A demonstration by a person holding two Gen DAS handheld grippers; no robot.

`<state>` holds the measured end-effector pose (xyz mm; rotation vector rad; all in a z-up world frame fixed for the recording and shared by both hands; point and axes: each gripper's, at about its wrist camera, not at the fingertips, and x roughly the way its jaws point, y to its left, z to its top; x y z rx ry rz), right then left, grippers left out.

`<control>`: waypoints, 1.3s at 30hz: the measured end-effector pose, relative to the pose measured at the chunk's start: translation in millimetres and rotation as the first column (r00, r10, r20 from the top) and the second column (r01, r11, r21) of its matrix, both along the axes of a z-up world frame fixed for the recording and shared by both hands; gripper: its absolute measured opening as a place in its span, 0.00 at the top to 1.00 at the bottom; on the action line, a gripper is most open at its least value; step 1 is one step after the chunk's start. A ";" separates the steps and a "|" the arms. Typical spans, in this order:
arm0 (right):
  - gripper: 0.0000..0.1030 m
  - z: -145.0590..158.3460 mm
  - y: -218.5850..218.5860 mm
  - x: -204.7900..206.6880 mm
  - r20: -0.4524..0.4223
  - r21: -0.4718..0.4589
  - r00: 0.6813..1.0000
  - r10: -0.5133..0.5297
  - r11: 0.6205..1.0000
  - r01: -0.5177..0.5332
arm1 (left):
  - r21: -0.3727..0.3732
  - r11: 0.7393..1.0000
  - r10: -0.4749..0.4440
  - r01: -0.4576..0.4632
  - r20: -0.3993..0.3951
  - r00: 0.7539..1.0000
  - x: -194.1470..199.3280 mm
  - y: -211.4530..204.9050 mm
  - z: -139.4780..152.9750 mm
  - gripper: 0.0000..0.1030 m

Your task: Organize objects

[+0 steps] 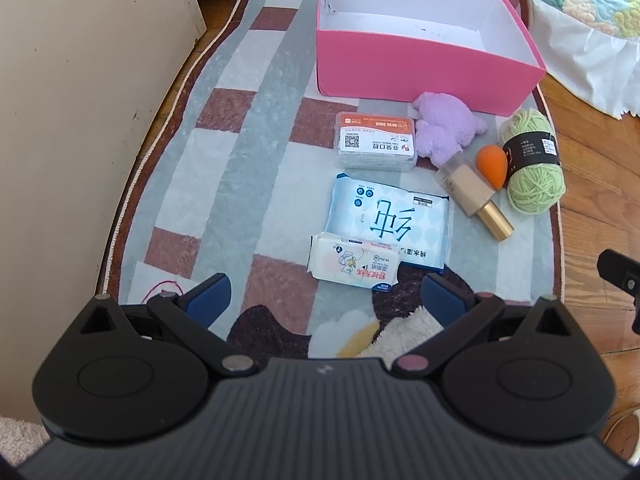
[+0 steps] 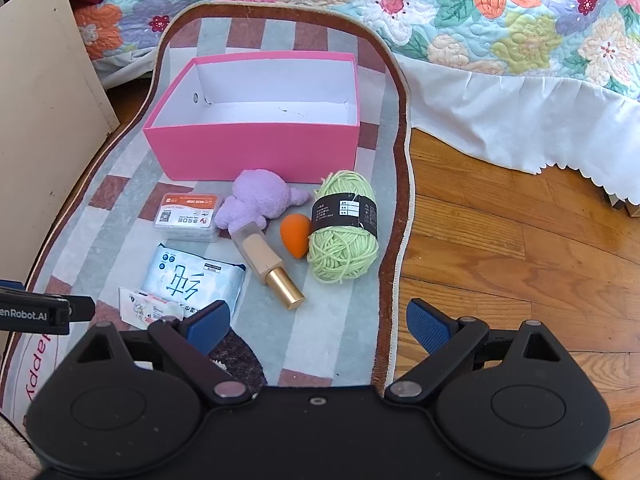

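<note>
Rug (image 2: 340,320) bears pink box (image 2: 256,152) (empty), yarn (image 2: 344,248) nearby.

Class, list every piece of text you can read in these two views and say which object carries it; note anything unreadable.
"enRobot.AI", start cut off: left hand-held gripper.
"纯", seen upside down: blue wipes pack.
"6638 3088", upside down: clear plastic box; its other print is too small.
"happy", partly cut off: rug.
Small tissue pack: too small.
Green yarn band: too small.
Foundation bottle: blurred.
</note>
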<state>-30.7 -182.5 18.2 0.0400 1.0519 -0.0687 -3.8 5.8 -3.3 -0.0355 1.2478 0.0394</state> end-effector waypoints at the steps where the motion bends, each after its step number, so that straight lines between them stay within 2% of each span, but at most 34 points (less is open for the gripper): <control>1: 0.06 0.2 0.2 0.2 0.001 -0.001 1.000 -0.001 1.000 0.001 | 0.000 1.000 0.000 0.000 0.001 1.000 0.4 0.0 0.1 0.00; 22: 0.06 1.7 0.0 -0.6 0.004 -0.002 1.000 0.001 1.000 -0.001 | -0.001 1.000 -0.017 0.017 -0.005 1.000 -3.3 -1.7 -0.9 0.00; 27: 0.06 8.5 0.1 -3.5 0.020 0.016 0.999 0.047 0.999 -0.048 | -0.015 1.000 -0.022 0.023 0.065 0.998 -2.0 -4.2 17.5 0.00; 29: 0.06 14.2 -0.9 -4.7 0.049 0.017 0.996 0.076 0.997 -0.077 | 0.009 1.000 -0.029 0.028 0.085 0.996 0.7 -10.1 23.5 0.00; 32: 0.06 23.4 -5.6 -5.9 0.135 0.026 0.982 0.134 0.990 -0.139 | -0.002 0.999 -0.043 0.044 0.131 0.990 10.1 -21.1 36.3 0.00; 37: 0.06 27.4 -12.3 -2.9 0.283 -0.079 0.926 0.251 0.968 -0.238 | -0.035 0.998 -0.042 0.050 0.207 0.978 43.6 -48.0 56.8 0.00; 39: 0.06 23.3 -20.6 3.3 0.325 -0.060 0.907 0.266 0.964 -0.261 | -0.044 0.997 -0.054 0.064 0.210 0.976 59.5 -62.7 57.0 0.00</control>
